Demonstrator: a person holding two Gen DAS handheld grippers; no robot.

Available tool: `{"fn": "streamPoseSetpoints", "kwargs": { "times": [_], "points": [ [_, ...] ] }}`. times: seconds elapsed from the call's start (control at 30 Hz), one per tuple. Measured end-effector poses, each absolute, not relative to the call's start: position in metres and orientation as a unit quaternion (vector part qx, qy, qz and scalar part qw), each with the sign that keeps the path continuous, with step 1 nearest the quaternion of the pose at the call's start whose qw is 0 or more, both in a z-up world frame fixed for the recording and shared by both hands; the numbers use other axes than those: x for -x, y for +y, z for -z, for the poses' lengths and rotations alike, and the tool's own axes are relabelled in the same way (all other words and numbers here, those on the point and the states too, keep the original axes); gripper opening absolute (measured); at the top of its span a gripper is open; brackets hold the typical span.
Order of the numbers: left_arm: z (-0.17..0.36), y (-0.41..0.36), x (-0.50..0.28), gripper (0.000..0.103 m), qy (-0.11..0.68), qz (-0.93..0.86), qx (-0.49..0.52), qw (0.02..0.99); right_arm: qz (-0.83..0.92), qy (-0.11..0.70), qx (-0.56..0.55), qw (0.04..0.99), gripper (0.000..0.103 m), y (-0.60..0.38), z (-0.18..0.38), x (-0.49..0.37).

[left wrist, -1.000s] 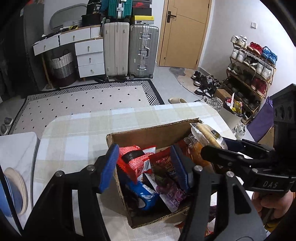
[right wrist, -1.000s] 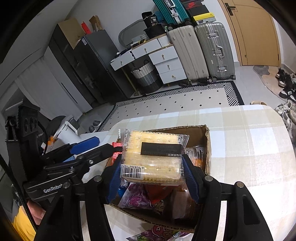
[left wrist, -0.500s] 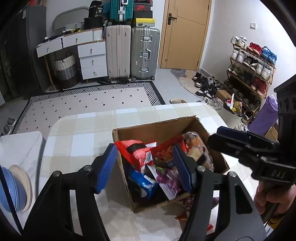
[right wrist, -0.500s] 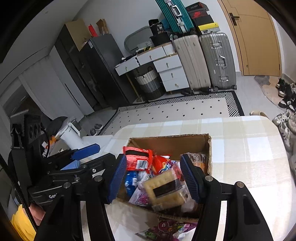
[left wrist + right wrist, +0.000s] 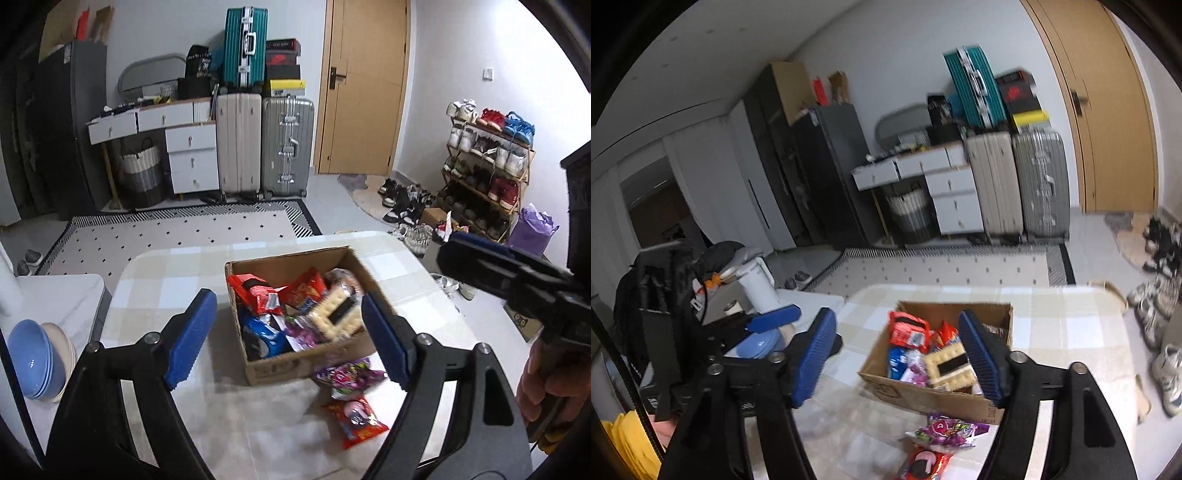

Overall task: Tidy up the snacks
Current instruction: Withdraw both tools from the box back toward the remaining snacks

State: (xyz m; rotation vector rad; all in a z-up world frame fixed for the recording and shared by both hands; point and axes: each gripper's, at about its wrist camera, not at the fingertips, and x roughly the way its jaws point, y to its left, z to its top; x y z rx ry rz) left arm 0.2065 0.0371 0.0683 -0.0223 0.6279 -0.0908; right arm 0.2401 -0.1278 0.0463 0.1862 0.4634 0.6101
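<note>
With both the left gripper (image 5: 286, 336) and right gripper (image 5: 897, 356) opening on nothing above the cardboard box (image 5: 306, 363) of snacks, seemingly between placements: next, reach for purple packet (image 5: 347, 374) and red packet (image 5: 356, 415) on table (image 5: 258, 424).

You won't get readable text here. The snack packs in the cardboard box (image 5: 295, 369) and the two packs lying on the table (image 5: 258, 424) beside it show coloured print, too blurred to read. The box's front wall has dark marks, unreadable. The black bag (image 5: 198, 62) on the dresser carries white lettering, too small for you to make out. The stacked shoeboxes (image 5: 282, 59) show a red logo, no legible words.
</note>
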Motion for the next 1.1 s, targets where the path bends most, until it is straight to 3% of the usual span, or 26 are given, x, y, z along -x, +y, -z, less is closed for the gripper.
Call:
{"fn": "streamPoseSetpoints", "kwargs": {
  "times": [0.23, 0.33, 0.53, 0.73, 1.1],
  "points": [
    [-0.107, 0.024, -0.131, 0.09, 0.261, 0.044, 0.017, 0.964, -0.302, 0.144, -0.096, 0.938, 0.091, -0.149, -0.078, -0.154],
    [-0.117, 0.025, -0.097, 0.102, 0.25, 0.05, 0.036, 0.966, -0.302, 0.121, -0.098, 0.941, 0.096, -0.157, -0.081, -0.125],
    [-0.123, 0.033, -0.031, 0.102, 0.222, 0.041, 0.062, 0.972, -0.279, 0.087, -0.091, 0.952, 0.102, -0.17, -0.062, -0.068],
    [-0.086, 0.044, 0.001, 0.102, 0.216, 0.005, 0.072, 0.974, -0.255, 0.1, -0.079, 0.958, 0.102, -0.17, -0.024, -0.041],
    [0.025, 0.048, -0.018, 0.102, 0.316, -0.002, 0.098, 0.944, -0.219, 0.141, -0.069, 0.963, 0.102, -0.166, 0.055, -0.03]
  ]
}}
